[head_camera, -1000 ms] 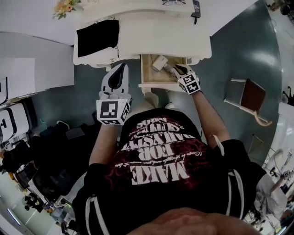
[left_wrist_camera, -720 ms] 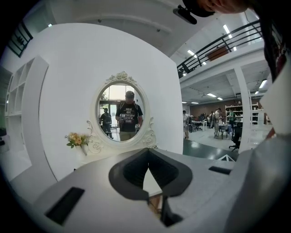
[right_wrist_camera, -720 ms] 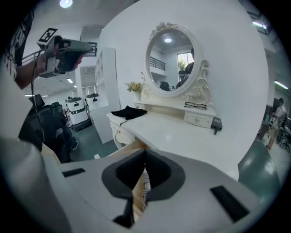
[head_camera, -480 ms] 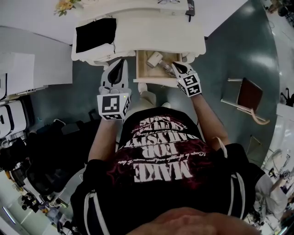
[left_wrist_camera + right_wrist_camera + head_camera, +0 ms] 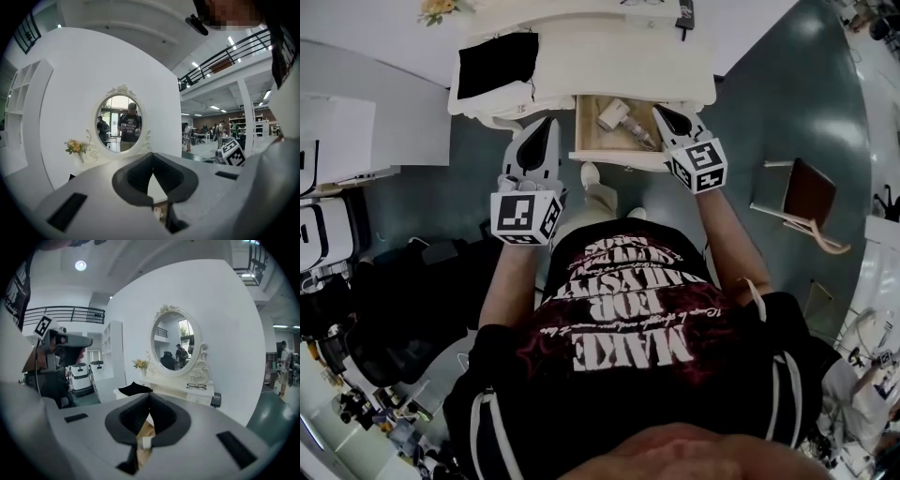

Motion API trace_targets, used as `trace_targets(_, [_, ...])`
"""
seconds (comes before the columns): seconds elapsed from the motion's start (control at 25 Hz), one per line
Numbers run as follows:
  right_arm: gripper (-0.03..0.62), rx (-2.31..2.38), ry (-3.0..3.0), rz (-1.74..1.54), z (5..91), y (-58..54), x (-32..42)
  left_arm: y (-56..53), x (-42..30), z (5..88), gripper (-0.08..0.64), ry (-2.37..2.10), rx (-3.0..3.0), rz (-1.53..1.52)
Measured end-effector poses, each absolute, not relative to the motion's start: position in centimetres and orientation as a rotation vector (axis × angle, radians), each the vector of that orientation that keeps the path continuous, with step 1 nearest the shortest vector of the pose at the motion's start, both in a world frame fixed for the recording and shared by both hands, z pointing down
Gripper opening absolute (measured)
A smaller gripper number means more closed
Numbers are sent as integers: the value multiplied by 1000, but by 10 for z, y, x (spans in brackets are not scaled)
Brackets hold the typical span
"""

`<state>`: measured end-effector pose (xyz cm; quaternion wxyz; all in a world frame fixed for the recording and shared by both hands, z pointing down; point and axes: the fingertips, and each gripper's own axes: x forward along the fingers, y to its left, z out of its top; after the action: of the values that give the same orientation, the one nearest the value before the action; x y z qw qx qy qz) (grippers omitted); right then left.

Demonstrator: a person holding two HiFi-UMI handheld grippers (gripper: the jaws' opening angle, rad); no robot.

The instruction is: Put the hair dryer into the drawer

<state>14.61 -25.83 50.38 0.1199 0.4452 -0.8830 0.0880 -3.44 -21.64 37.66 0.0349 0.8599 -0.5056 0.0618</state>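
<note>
The white hair dryer [image 5: 612, 114] lies inside the open wooden drawer [image 5: 614, 157] of the white dressing table [image 5: 609, 56]. My right gripper [image 5: 662, 112] hovers above the drawer's right edge, shut and empty, clear of the dryer. In the right gripper view its jaws [image 5: 150, 401] meet, and a strip of the drawer [image 5: 145, 434] shows below them. My left gripper [image 5: 547, 125] hangs left of the drawer by the table's front edge, also shut with nothing in it. Its tips [image 5: 151, 169] touch in the left gripper view.
A black cloth [image 5: 497, 64] lies on the tabletop's left, with flowers [image 5: 437, 9] at the back left, glasses [image 5: 197, 386] and a dark gadget [image 5: 685, 13] at the back right. An oval mirror [image 5: 176, 348] stands behind. A chair [image 5: 806, 202] stands on the floor at right.
My right gripper has risen out of the drawer, away from the hair dryer, which stays inside. My left gripper has drifted up and a little toward the table.
</note>
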Motion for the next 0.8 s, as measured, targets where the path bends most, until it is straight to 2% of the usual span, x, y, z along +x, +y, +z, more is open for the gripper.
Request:
trace_targets(0.28, [5, 1294, -2651, 109, 439, -244, 138, -206, -40, 363, 3, -1623, 2653, 173])
trace_targets(0.8, [5, 1300, -2707, 21, 380, -219, 130, -191, -36, 332, 3, -1602, 2712, 105])
